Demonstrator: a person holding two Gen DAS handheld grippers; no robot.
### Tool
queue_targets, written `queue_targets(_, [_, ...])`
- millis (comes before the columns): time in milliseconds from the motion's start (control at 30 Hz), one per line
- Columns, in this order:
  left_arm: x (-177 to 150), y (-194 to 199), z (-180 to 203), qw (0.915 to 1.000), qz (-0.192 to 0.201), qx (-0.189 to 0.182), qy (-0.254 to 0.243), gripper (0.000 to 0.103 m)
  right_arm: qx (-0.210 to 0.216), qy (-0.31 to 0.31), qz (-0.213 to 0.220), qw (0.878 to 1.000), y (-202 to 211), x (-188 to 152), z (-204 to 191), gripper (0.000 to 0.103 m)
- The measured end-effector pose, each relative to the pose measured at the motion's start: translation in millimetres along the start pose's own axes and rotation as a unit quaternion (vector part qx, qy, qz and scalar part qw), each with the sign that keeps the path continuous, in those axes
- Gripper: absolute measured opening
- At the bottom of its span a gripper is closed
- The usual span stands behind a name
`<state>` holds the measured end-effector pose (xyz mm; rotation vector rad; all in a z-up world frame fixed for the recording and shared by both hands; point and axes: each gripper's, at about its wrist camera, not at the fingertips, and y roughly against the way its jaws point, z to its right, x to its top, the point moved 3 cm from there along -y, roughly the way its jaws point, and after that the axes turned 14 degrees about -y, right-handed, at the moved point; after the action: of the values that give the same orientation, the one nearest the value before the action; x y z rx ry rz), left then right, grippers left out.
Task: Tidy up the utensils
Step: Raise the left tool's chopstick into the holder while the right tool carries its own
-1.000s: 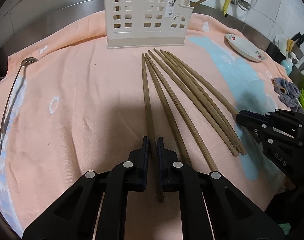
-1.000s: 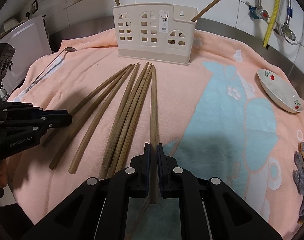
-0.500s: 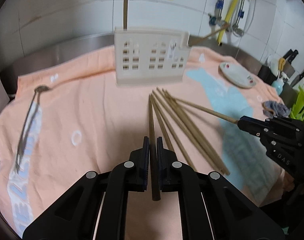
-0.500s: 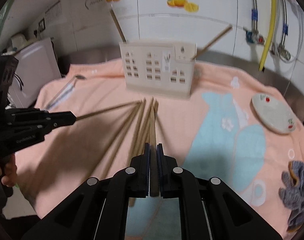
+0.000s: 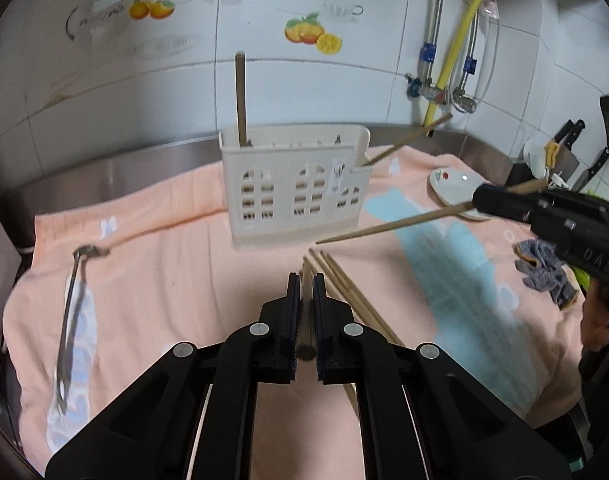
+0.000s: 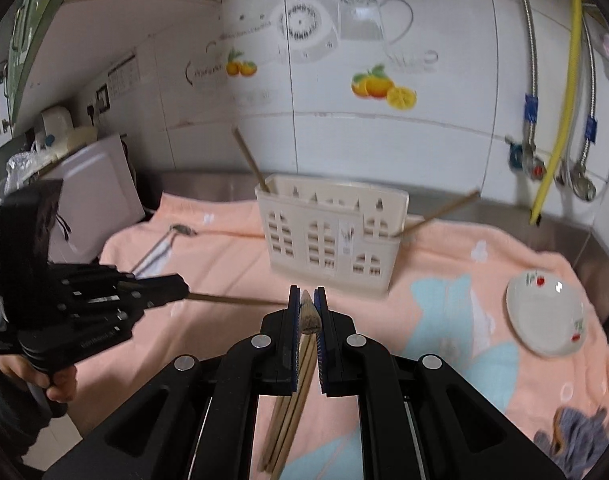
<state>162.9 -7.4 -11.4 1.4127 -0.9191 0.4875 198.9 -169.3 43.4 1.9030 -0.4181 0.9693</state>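
A cream utensil holder (image 5: pixel 296 188) (image 6: pixel 330 232) stands on the peach towel (image 5: pixel 176 280), with one chopstick upright in its left end and one leaning out at its right. My left gripper (image 5: pixel 303 300) is shut on a wooden chopstick (image 5: pixel 305 336), held above the towel; the same chopstick shows from the side in the right wrist view (image 6: pixel 232 300). My right gripper (image 6: pixel 305 304) is shut on another chopstick (image 6: pixel 309 316), which crosses the left wrist view (image 5: pixel 396 224) pointing toward the holder. Several chopsticks (image 5: pixel 344 284) (image 6: pixel 288 412) still lie on the towel.
A metal slotted spoon (image 5: pixel 70 316) lies at the towel's left. A small white dish (image 6: pixel 544 312) sits at the right, with a grey cloth (image 5: pixel 544 276) near it. Pipes and a yellow hose (image 5: pixel 456 56) run down the tiled wall. Knives (image 5: pixel 572 136) stand far right.
Both grippers have lifted their chopsticks off the towel and tilted up, so the views now look level at the holder and wall. The other chopsticks stayed on the towel.
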Motion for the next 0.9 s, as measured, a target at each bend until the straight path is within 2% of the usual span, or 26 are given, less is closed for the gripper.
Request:
queue_targets(267, [35,2,-5,0.9996,0.017,-0.006,-0.021,0.005,0.004,0.012,0.008,1.000,16,59,4,0.007])
queue_targets(533, [67,11,-6,0.9982,0.038,-0.008,-0.044,0.005,-0.013,0.023,0.017,0.999,33,102,13,0.007])
queue_targets(600, [76,16,-6,0.9976,0.047,-0.009,-0.050,0.005,-0.011,0.020,0.015,1.000,32,110,15,0.007])
queue_targets(700, [93,26,-6,0.9962,0.062,-0.003,-0.062,0.005,-0.029,0.023,0.017,0.999,27,121,20,0.007])
queue_targets(900, [138,47,-9,0.9911,0.111,0.012,-0.071,0.005,-0.053,0.019,0.010,0.998,0,132,29,0.007])
